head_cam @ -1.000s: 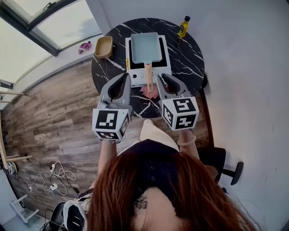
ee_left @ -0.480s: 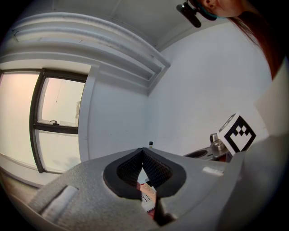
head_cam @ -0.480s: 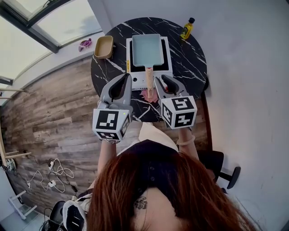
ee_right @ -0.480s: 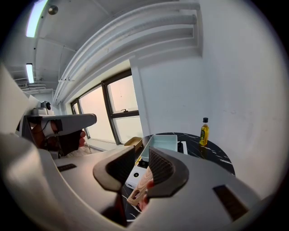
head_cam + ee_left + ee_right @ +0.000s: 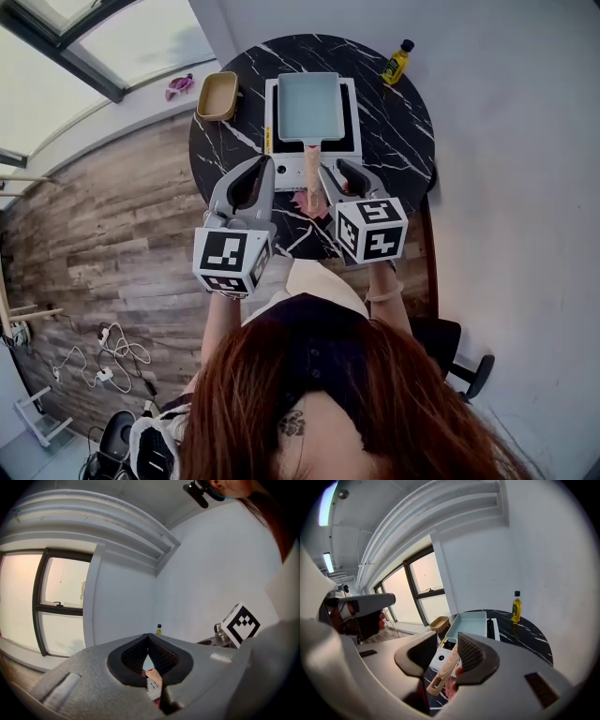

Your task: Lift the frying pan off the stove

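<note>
Oil bottle, tan dish, marble table

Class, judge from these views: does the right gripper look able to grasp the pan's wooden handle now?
Probably yes. The right gripper has just been opening its jaws; the wooden handle shows in the gap between them, not yet pressed. Nothing blocks it, and the left gripper is off to one side.

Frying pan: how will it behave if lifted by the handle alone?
Probably front-heavy: the frying pan is a rectangular tray sitting wholly beyond its wooden handle, so the far end may dip. It looks rigid, not floppy. The smooth rounded handle could twist in the right gripper; its jaws have just been opening, with the handle between them, ungripped.
</note>
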